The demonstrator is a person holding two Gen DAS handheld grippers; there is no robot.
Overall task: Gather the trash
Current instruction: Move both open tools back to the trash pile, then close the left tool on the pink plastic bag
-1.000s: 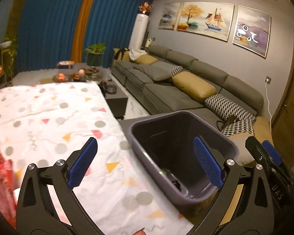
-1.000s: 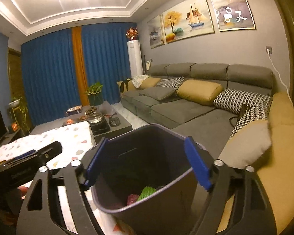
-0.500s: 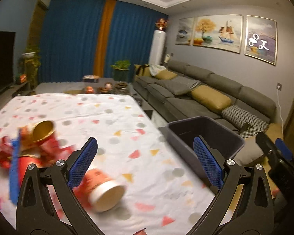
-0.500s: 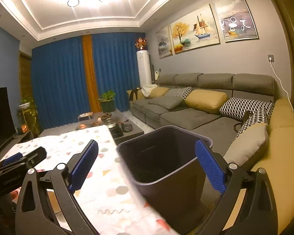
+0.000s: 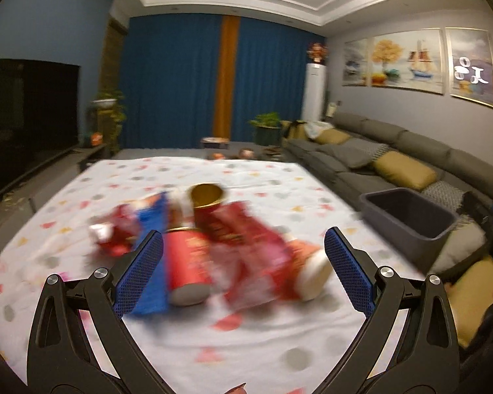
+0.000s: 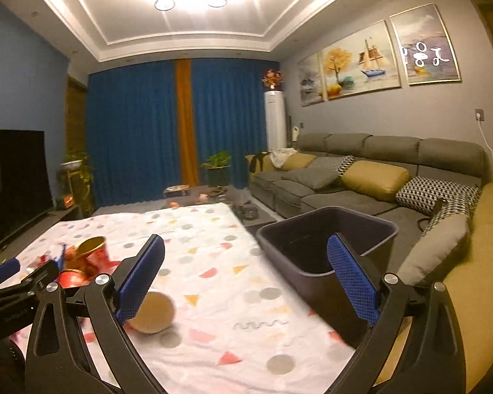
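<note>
Presently, as observed:
Left gripper (image 5: 243, 271): jaws spread wide, nothing clasped; blue pads flank the trash heap without pressing on it. Its dark body also shows at the left edge of the right wrist view (image 6: 19, 282).
Right gripper (image 6: 245, 284): jaws have just been opening and stand wide, with nothing between the pads; behind them lie the cloth and the bin's near wall.
Table (image 5: 263, 354): covered with a white cloth printed with coloured dots and triangles; it carries all the loose trash.
Trash heap (image 5: 213, 239): blurred by motion; lies on the near-left part of the table, well apart from the edge beside the bin.
Red canister (image 5: 187, 262): lying on its side within the heap, pale end toward the camera.
Gold-lined cup (image 5: 207, 197): tilted, at the far side of the heap, mouth facing the camera.
Red wrappers (image 5: 246, 246): crumpled, spread to the right of the canister; printing unreadable.
Blue wrapper (image 5: 154, 282): flat, at the canister's left, partly behind the left pad.
Paper cup (image 6: 152, 312): on its side at the heap's right end, pale round end toward the right camera, just behind that gripper's left pad.
Trash bin (image 6: 328, 229): dark grey, upright, open-topped, standing off the table's right edge between table and sofa; contents not discernible.
Sofa (image 6: 361, 177): grey, with mustard and patterned cushions, along the right wall.
</note>
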